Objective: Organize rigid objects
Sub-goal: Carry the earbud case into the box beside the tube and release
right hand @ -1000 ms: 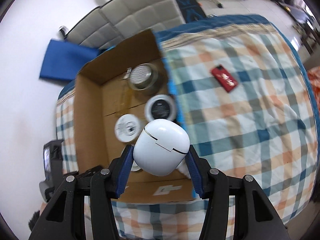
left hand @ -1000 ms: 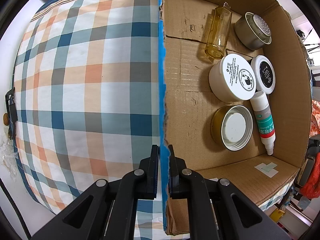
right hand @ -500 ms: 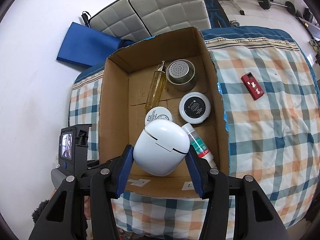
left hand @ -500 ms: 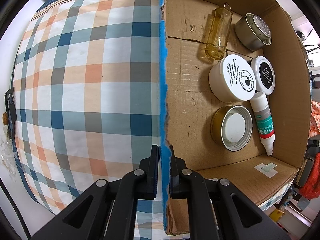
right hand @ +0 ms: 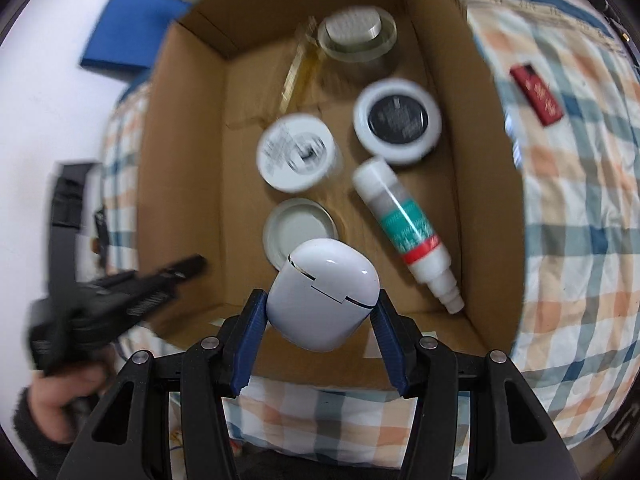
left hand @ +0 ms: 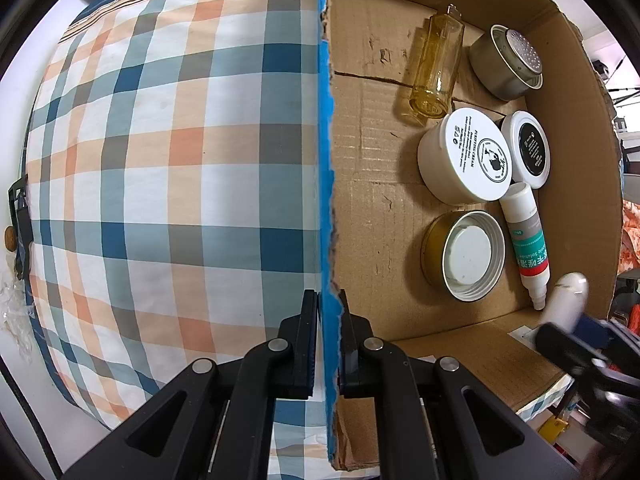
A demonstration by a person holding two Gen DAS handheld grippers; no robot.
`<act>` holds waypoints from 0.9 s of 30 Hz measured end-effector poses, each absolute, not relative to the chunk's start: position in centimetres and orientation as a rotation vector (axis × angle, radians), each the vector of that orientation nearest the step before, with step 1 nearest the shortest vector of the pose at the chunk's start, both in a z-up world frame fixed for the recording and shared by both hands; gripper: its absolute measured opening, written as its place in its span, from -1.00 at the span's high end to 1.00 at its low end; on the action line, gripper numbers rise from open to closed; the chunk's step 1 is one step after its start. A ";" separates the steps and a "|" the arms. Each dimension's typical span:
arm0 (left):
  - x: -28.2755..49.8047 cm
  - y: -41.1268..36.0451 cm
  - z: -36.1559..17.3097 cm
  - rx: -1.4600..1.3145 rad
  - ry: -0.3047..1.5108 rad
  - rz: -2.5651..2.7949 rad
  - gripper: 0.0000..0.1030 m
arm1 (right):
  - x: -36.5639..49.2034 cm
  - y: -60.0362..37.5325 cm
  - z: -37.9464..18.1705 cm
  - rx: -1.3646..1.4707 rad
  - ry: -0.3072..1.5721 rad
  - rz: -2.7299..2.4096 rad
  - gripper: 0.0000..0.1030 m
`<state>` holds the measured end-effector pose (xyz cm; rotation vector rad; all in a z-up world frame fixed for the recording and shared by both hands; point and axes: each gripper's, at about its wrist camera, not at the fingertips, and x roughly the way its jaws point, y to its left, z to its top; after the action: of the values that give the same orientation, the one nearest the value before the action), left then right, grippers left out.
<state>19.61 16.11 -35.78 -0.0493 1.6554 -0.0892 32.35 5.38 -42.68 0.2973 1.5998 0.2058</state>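
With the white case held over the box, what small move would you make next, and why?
Probably lower the right gripper a little further and set the white case on the bare cardboard in the near corner of the box. It hangs just over the metal lid, while the left gripper clamps the box wall.

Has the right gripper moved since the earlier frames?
Yes. The right gripper, holding the white earbud case, has closed in on the cardboard box, which now fills its view.
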 end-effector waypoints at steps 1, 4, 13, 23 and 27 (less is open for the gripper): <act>19.6 16.1 -35.8 -0.048 1.655 -0.090 0.90 | 32.3 5.4 -43.1 0.294 1.609 0.203 -0.07; 19.6 16.1 -35.8 -0.048 1.656 -0.091 0.90 | 32.1 5.5 -44.4 0.275 1.633 0.190 -0.07; 19.5 15.9 -36.0 -0.046 1.657 -0.094 0.90 | 32.2 5.9 -45.9 0.250 1.659 0.167 -0.08; 19.7 15.9 -36.0 -0.047 1.659 -0.096 0.90 | 32.7 6.9 -43.1 0.137 1.594 0.108 -0.82; 19.7 15.9 -36.0 -0.050 1.660 -0.096 0.90 | 33.0 6.7 -40.7 0.134 1.528 0.081 -1.00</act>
<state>19.66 15.92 -36.00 -0.0495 1.6601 -0.0962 33.00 6.67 -40.71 0.1343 1.5276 0.0808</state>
